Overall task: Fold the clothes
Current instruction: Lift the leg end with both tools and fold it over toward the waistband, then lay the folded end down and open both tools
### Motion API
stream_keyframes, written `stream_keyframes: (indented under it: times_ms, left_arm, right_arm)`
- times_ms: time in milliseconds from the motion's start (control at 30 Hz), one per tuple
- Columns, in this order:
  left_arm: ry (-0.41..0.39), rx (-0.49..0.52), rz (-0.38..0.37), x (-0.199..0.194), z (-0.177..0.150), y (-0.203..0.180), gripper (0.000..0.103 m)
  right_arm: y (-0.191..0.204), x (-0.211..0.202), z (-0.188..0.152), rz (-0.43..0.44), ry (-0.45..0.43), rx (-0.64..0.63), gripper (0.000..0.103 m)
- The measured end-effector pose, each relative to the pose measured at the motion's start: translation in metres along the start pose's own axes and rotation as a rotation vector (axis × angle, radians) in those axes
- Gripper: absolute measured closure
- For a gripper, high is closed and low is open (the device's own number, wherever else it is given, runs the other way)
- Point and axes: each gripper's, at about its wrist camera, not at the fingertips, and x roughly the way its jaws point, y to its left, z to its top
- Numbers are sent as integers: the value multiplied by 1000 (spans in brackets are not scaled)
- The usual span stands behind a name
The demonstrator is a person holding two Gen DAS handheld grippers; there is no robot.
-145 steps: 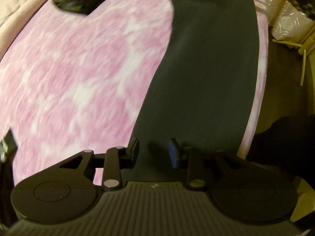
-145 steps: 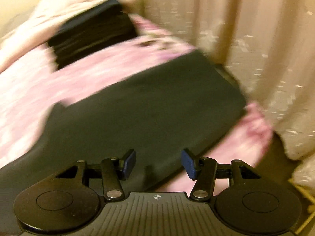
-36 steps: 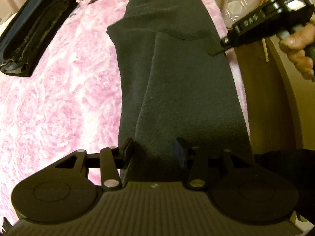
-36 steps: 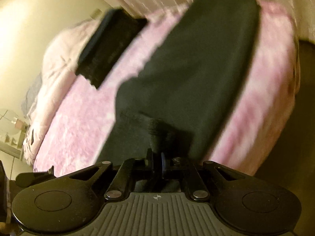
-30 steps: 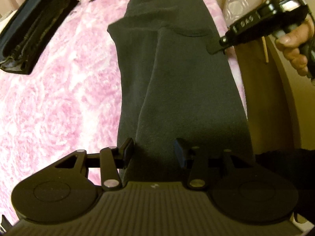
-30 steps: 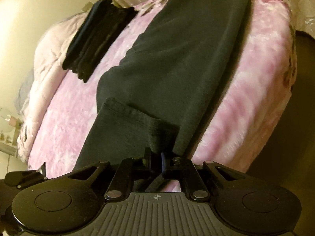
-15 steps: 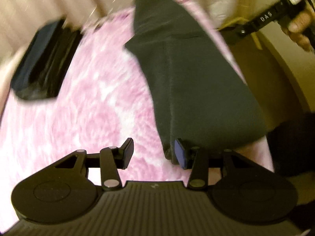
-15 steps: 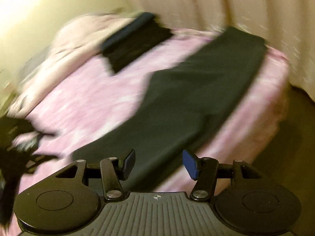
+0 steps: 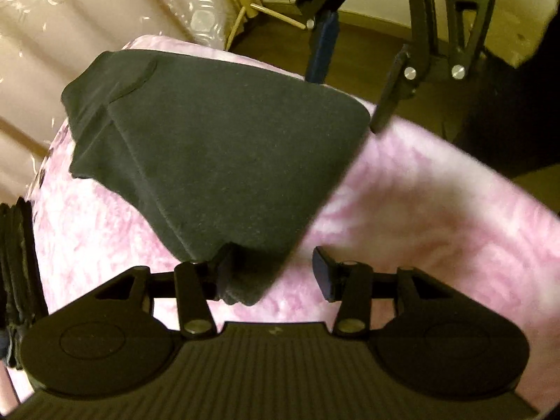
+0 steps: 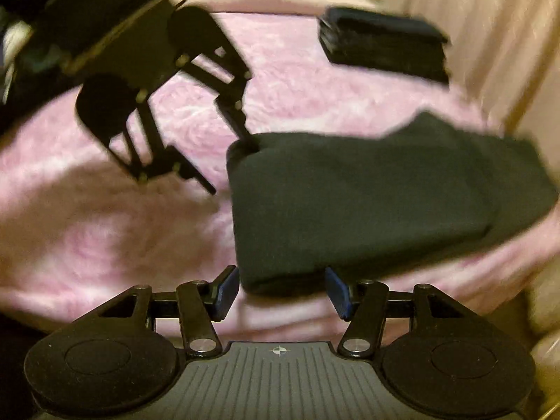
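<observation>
From my left gripper (image 9: 271,273) I see its fingers spread apart, with one corner of the dark garment (image 9: 217,161) lying between them, close against the left finger (image 9: 224,273) and clear of the right one; nothing is clamped. The garment lies folded double on the pink blanket (image 9: 420,217) at the corner of the bed, its far end reaching the bed's edge beside the curtain (image 9: 87,17). My right gripper (image 10: 281,292) is also spread wide, its fingers on either side of the garment's near fold at the bed's edge, and I cannot tell whether either pad touches the cloth. In the left view the right gripper (image 9: 346,73) hangs above the garment's far corner, one blue pad just over the fabric. In the right view the left gripper (image 10: 227,157) reaches down to the opposite corner of the fold. A stack (image 10: 385,42) of dark folded clothes sits well apart from the garment, farther up the bed, near the curtain. The right view is blurred.
</observation>
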Motion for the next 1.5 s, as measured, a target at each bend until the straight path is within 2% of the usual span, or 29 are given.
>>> stream_keyframes:
  times_ms: [67, 133, 267, 300, 333, 367, 400, 467, 600, 633, 700, 867, 900, 933, 967, 1000, 1200, 1300, 1400, 1500]
  left_arm:
    - [-29, 18, 50, -13, 1, -4, 60]
    - [-63, 77, 106, -21, 1, -9, 58]
    - [-82, 179, 155, -14, -5, -21, 49]
    - [-80, 200, 159, -10, -6, -23, 48]
    - [-78, 220, 156, -4, -6, -25, 48]
    - [-76, 237, 155, -1, -6, -27, 47]
    - [-77, 255, 164, 2, -6, -30, 45]
    - [-79, 292, 189, 7, -5, -35, 42]
    - [-79, 346, 254, 16, 1, -34, 42]
    - [-76, 350, 266, 18, 5, -30, 44]
    - [-76, 344, 281, 15, 16, -19, 68]
    - [-70, 263, 212, -16, 50, 26, 80]
    - [-71, 238, 192, -23, 57, 38, 81]
    - [-71, 214, 172, -30, 64, 49, 81]
    - [-68, 192, 151, -35, 72, 63, 82]
    - [-64, 170, 130, -40, 79, 76, 82]
    - [-42, 58, 14, -67, 119, 148, 82]
    - [-19, 80, -16, -71, 142, 177, 82]
    - [-6, 30, -43, -51, 166, 222, 82]
    - [8, -21, -69, -31, 190, 267, 82]
  right_arm:
    - [16, 4, -1, -8, -14, -115, 45]
    - [32, 14, -7, -24, -21, -234, 44]
    - [48, 47, -20, -126, -32, -412, 45]
    - [49, 51, -22, -140, -40, -424, 45]
    - [45, 52, -21, -149, -40, -405, 62]
    - [40, 53, -19, -157, -36, -379, 72]
    - [34, 51, -15, -152, -35, -350, 76]
    - [23, 39, -5, -134, -39, -303, 79]
    - [4, 3, 20, -127, -57, -245, 80]
    - [-2, -4, 26, -130, -57, -227, 80]
    - [-13, -17, 35, -139, -60, -203, 80]
    - [-32, -55, 52, -163, -81, -193, 79]
    - [-36, -63, 55, -173, -91, -184, 68]
    - [-39, -71, 58, -184, -101, -175, 41]
    - [-45, -75, 60, -195, -108, -168, 31]
    - [-51, -77, 61, -206, -114, -161, 25]
    - [-97, -81, 70, -266, -173, -146, 25]
    - [-143, -78, 77, -224, -237, -56, 26]
    - [-203, -69, 82, -87, -259, 57, 71]
    - [-262, -68, 85, 16, -269, 142, 77]
